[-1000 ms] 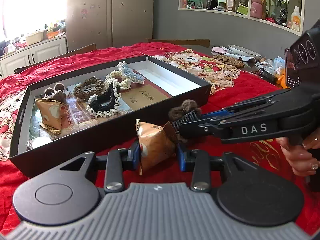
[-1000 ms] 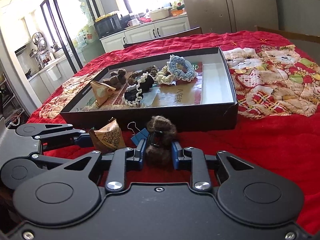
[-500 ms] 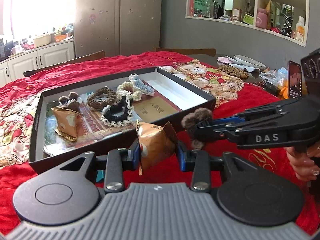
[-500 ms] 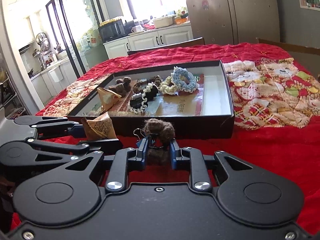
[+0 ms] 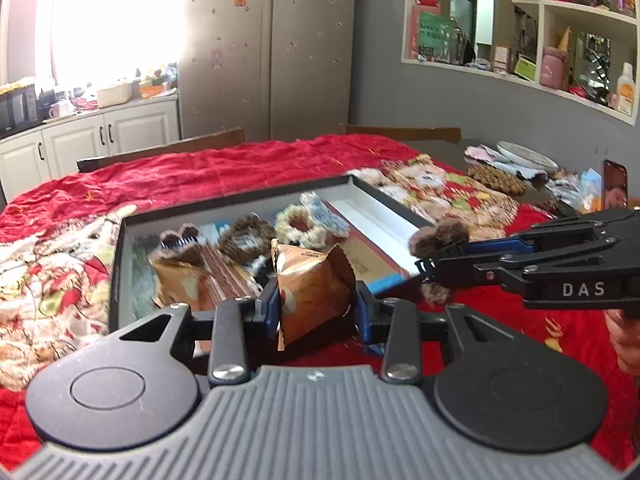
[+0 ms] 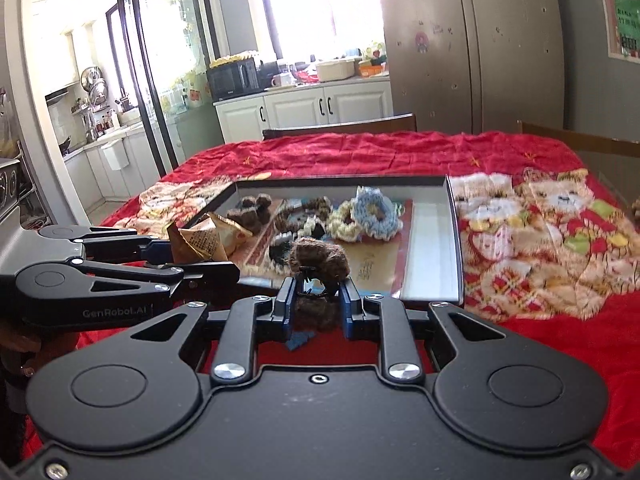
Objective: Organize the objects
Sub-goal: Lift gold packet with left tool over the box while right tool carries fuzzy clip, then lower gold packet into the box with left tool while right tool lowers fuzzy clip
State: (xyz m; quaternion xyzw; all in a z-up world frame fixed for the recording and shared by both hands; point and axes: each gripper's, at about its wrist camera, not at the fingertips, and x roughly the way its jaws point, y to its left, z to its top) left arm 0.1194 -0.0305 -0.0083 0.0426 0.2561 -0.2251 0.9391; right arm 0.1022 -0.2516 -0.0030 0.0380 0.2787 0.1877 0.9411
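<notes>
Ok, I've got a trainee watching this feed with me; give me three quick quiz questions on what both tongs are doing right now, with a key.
1. True or false: the left tongs are empty.
2. What do the right tongs hold? A) a blue crochet scrunchie B) a brown fuzzy hair clip C) a phone
3. Name the container beyond both tongs in which the scrunchies lie.

Key:
1. False: they are shut on the brown snack packet.
2. B: the brown fuzzy hair clip sits clamped between the pads; the blue crochet scrunchie lies in the box.
3. The shallow black box on the red cloth.
</notes>
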